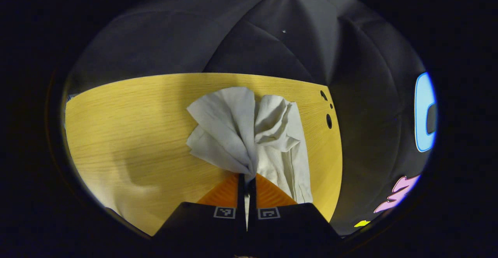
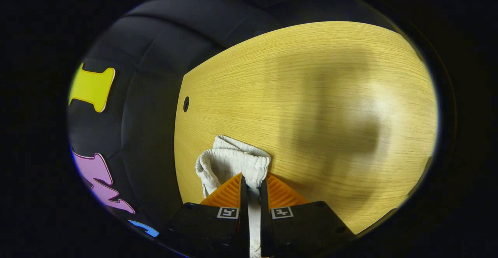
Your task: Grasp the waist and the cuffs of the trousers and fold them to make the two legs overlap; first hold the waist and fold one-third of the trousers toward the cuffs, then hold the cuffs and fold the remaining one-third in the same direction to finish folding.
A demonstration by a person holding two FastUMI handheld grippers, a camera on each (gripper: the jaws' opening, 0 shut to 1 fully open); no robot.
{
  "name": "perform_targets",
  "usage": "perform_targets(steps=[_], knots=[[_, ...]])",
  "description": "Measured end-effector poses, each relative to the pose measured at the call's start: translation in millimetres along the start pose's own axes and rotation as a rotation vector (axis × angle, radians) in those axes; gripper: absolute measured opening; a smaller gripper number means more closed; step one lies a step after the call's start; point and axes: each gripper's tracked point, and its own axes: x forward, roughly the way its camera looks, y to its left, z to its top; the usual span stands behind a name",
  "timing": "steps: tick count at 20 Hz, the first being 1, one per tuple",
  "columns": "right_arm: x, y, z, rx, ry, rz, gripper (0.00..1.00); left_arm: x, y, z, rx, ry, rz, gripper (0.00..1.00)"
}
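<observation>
Both claws clamp the pale trousers above a wooden table: the left gripper pinches a bunched cuff end, the right gripper pinches the gathered elastic waist near the table's edge.

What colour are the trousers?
The trousers are off-white, a pale cream, plain with no pattern. The left gripper view shows them best, on the wooden table.
</observation>
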Motion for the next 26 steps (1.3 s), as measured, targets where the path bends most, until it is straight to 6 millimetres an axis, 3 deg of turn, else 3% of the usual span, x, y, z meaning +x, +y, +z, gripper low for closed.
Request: perform_targets(steps=[8,11,14,16,19,22,24,26], knots=[[-31,29,4,-0.125,-0.047,0.131,0.15,6,-5,-6,0.052,0.014,0.000,0.07],[-60,42,3,-0.171,-0.103,0.218,0.16,4,-5,-6,0.091,0.021,-0.010,0.07],[-91,28,17,-0.227,-0.181,0.271,0.16,5,-4,-6,0.113,0.040,-0.024,0.07],[-107,33,12,-0.282,-0.220,0.299,0.15,4,-4,-6,0.124,0.049,-0.033,0.07],[-122,44,-3,-0.374,-0.242,0.359,0.15,0,-4,-8,0.157,0.055,-0.037,0.07],[-131,59,-32,-0.447,-0.219,0.424,0.15,1,-3,-8,0.189,0.071,-0.046,0.07],[-128,68,-57,-0.523,-0.191,0.444,0.15,0,-3,-8,0.188,0.076,-0.060,0.06],[-112,83,-82,-0.606,-0.153,0.467,0.15,1,-2,-8,0.187,0.079,-0.073,0.06]])
